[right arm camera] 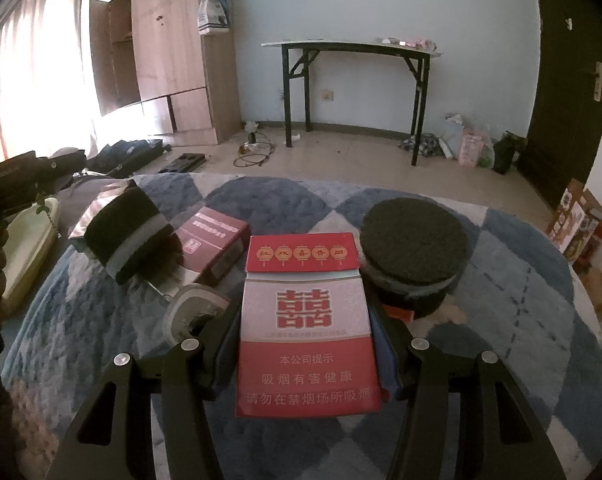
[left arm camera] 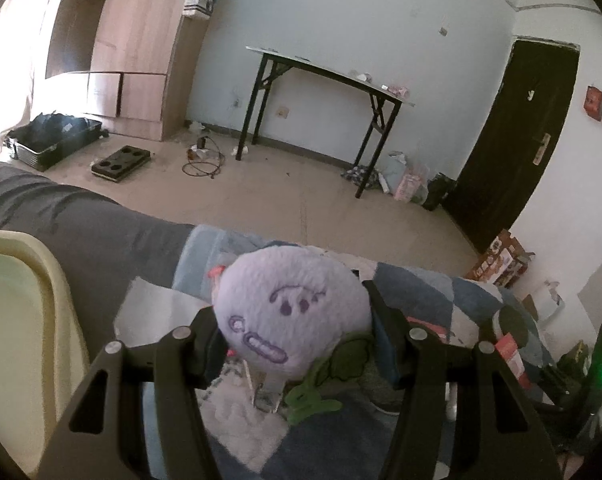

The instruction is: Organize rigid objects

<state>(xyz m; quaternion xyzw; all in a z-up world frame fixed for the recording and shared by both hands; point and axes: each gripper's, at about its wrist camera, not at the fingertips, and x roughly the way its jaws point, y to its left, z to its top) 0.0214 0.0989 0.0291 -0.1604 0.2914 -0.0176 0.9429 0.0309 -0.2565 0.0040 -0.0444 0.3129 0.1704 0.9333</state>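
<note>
We've got the left claw [left arm camera: 297, 340] pinching a plush [left arm camera: 291, 312], right claw [right arm camera: 305, 340] pinching a red pack [right arm camera: 306, 332]; sponges [right arm camera: 415, 236] ahead still unsorted.

Right gripper [right arm camera: 306, 344] clamping red cigarette pack [right arm camera: 306, 332], round scouring pad [right arm camera: 416, 236] beside it, patterned rug [right arm camera: 501, 340]

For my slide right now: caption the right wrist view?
Right gripper clamps a red-and-white cigarette pack above the blue patterned rug.
</note>
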